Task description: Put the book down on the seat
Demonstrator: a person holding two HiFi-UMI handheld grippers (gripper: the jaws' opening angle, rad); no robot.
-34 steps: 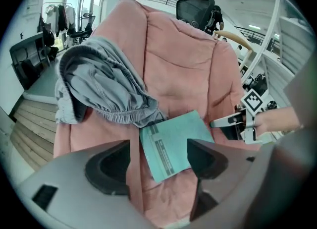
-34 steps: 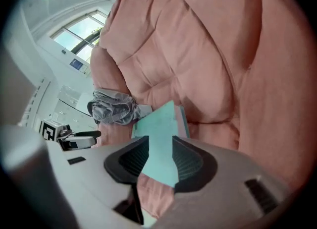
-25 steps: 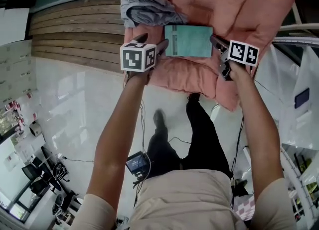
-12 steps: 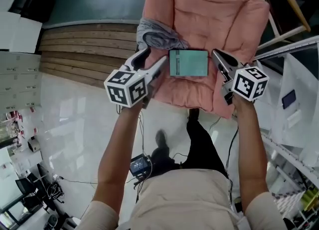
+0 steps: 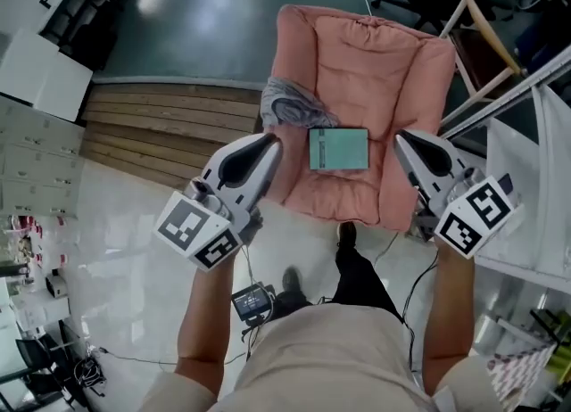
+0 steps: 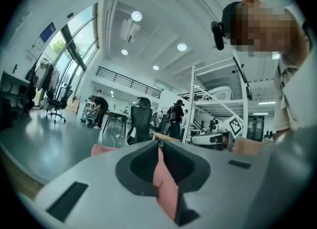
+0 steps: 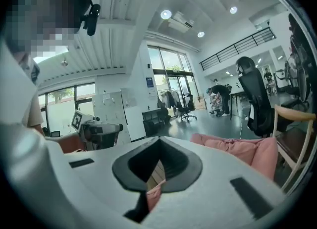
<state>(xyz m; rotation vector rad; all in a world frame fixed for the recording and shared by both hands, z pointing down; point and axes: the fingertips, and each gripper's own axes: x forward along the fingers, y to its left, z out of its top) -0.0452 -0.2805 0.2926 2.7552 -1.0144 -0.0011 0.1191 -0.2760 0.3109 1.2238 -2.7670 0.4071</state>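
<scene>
A teal book [image 5: 338, 149] lies flat on the front of the pink cushioned seat [image 5: 375, 62], with neither gripper touching it. My left gripper [image 5: 270, 141] hangs well above the seat's left edge; its jaws have just been closing and now stand shut with nothing between them. My right gripper [image 5: 400, 136] hangs above the seat's right edge, shut and empty. In the left gripper view the left gripper [image 6: 159, 146] points level across the room, with pink cushion [image 6: 166, 183] showing below it. The right gripper [image 7: 157, 141] likewise points out over the cushion [image 7: 233, 148].
A grey cloth [image 5: 290, 107] lies bunched on the seat's left side. A wooden slatted platform [image 5: 169, 120] runs to the left, and a white rack [image 5: 535, 178] stands to the right. A black office chair [image 7: 252, 94] and several people [image 6: 99, 106] are farther off.
Both grippers have risen away from the book and the seat, towards the head camera. The left jaws, open earlier, are now shut. The book has stayed on the cushion.
</scene>
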